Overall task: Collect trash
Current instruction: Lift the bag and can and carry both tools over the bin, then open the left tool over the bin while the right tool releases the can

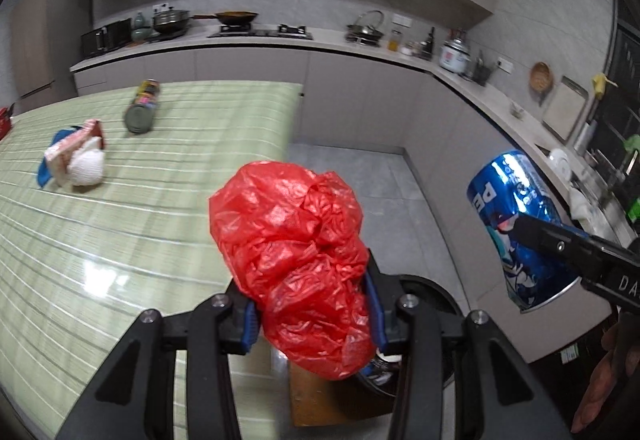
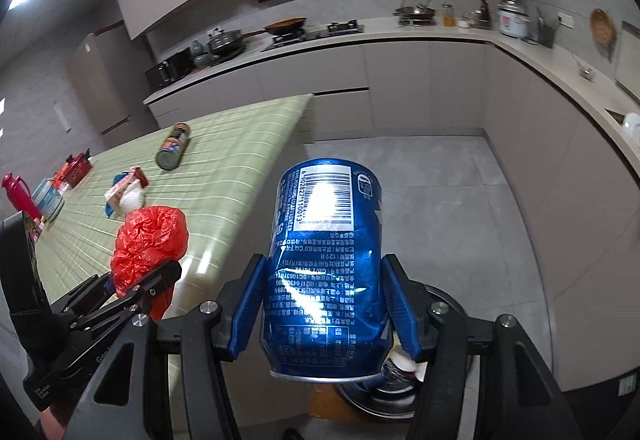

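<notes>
Two tools, each pinching trash: left tool [image 1: 314,316] around red bag [image 1: 296,260], right tool [image 2: 324,304] around blue can [image 2: 324,272].

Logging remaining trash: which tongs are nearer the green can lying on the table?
Left. The left tongs, holding the red bag, are beside the table; the right tongs are farther from the green can, over floor.

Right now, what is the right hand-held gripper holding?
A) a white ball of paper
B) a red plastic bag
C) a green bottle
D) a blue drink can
D: the right hand-held gripper has its blue pads pressed on both sides of the dented blue can, while the crumpled red bag sits in the left hand-held gripper.
</notes>
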